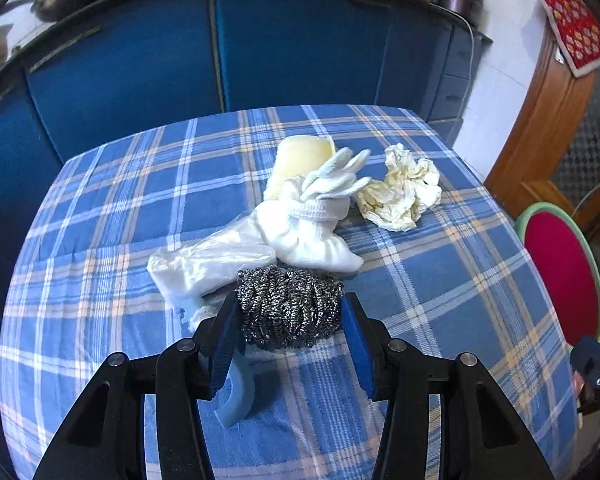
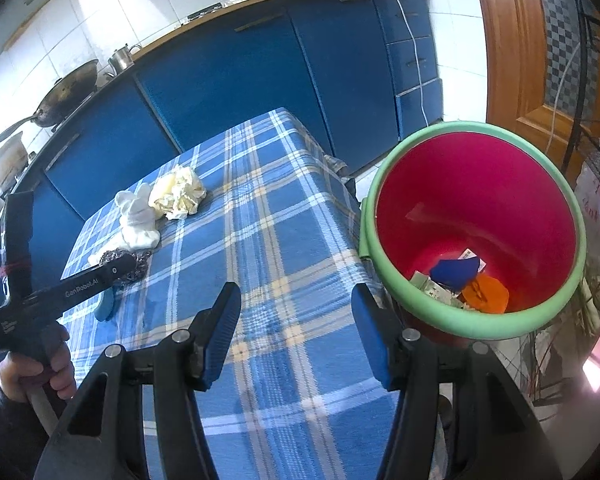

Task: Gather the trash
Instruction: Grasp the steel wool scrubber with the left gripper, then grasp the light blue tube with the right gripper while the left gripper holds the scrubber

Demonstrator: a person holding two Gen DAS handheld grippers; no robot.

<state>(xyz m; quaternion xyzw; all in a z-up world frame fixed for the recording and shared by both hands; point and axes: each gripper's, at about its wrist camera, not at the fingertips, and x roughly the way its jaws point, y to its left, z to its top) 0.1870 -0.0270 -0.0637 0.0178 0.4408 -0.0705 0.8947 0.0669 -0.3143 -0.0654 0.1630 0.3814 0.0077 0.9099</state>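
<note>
A steel wool scrubber (image 1: 290, 306) lies on the blue plaid tablecloth (image 1: 100, 208). My left gripper (image 1: 290, 312) stands around it with a blue pad on each side, touching or nearly touching. Behind it lie a clear plastic bag (image 1: 208, 264), a white glove bundle (image 1: 312, 220), a yellow sponge (image 1: 300, 158) and crumpled paper (image 1: 406, 190). A pale blue curved piece (image 1: 238, 398) lies under the left finger. My right gripper (image 2: 296, 320) is open and empty over the table's near right side, beside the red bin (image 2: 476, 208) with a green rim, which holds some trash.
Blue kitchen cabinets (image 1: 292, 40) run behind the table, with a wok (image 2: 66, 94) and pots on the counter. A wooden door (image 2: 512, 48) stands at the right. The bin also shows past the table's right edge in the left wrist view (image 1: 560, 264).
</note>
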